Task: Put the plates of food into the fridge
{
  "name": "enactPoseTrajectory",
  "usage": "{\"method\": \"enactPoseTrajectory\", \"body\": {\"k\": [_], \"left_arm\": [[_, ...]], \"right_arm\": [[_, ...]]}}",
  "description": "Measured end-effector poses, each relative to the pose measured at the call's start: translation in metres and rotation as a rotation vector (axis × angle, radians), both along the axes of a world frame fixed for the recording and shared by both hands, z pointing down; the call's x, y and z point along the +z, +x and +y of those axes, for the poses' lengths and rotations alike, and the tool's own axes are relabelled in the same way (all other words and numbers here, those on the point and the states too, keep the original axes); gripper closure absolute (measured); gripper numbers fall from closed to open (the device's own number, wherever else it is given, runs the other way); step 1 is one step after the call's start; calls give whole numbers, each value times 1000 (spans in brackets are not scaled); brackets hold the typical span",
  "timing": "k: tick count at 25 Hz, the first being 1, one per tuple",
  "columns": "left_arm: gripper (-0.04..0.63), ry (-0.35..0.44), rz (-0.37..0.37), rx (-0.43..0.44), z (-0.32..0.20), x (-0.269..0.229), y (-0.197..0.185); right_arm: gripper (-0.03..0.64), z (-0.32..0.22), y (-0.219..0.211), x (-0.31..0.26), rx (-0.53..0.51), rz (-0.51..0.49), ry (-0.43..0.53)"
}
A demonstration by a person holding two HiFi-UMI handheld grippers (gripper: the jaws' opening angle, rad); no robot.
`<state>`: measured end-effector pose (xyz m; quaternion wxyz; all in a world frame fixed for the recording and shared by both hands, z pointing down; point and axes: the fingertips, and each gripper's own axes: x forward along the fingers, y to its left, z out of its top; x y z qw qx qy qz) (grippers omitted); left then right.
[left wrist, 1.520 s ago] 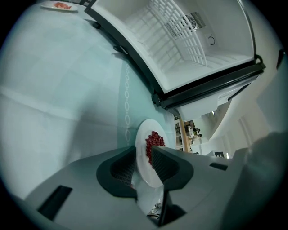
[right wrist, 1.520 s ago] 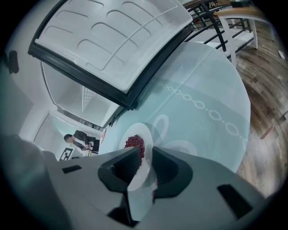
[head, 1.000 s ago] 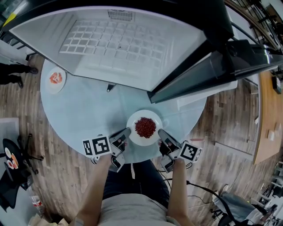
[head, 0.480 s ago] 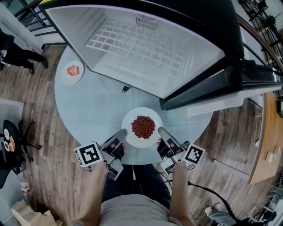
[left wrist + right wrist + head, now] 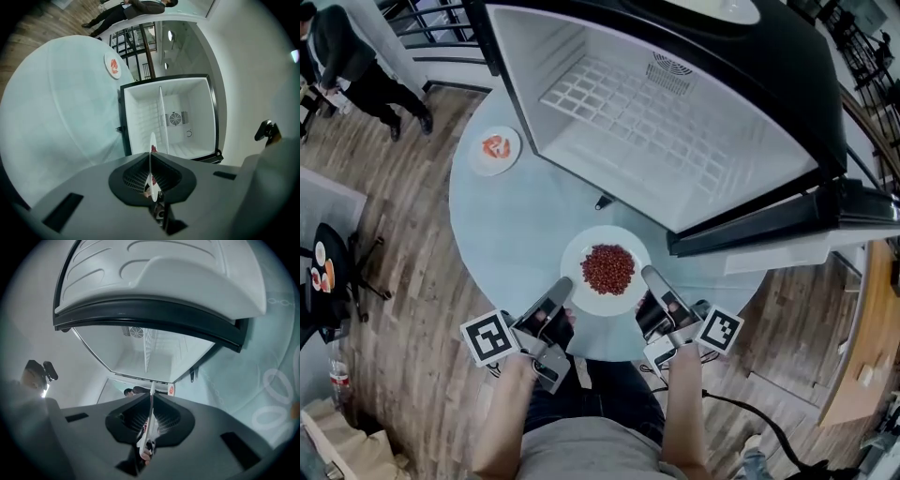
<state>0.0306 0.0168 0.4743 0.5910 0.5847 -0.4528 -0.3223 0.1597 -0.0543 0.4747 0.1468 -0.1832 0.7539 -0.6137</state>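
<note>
I'm holding the plate (image 5: 602,234) of red food (image 5: 608,268) by opposite rims: left gripper (image 5: 565,283), jaws just been closing, is clamping the L rim, right gripper (image 5: 647,274) is clenching the R rim. Plate's sitting over the table (image 5: 506,225), near the open fridge (image 5: 675,131).

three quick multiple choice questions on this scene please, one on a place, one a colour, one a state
1. Where is the small plate? A on the floor B on the table beside the fridge C inside it
2. The food on the big plate is A red B green C white
3. The big plate is A lying free B clamped by left gripper and right gripper C stacked
B, it sits at the table's edge; A, red pieces fill it; B, both jaws shut on its rim.
</note>
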Motion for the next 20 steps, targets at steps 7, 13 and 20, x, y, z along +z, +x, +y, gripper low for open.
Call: {"method": "enactPoseTrajectory", "body": {"k": [7, 13, 20], "left_arm": [[578, 23, 80, -25, -19, -13, -50], [578, 37, 89, 14, -45, -31, -92], [578, 52, 127, 59, -88, -49, -131]], "right_arm": [[589, -23, -51, -23, 46, -4, 9], [589, -42, -87, -40, 135, -16, 2], [588, -78, -120, -61, 226, -23, 32]]}}
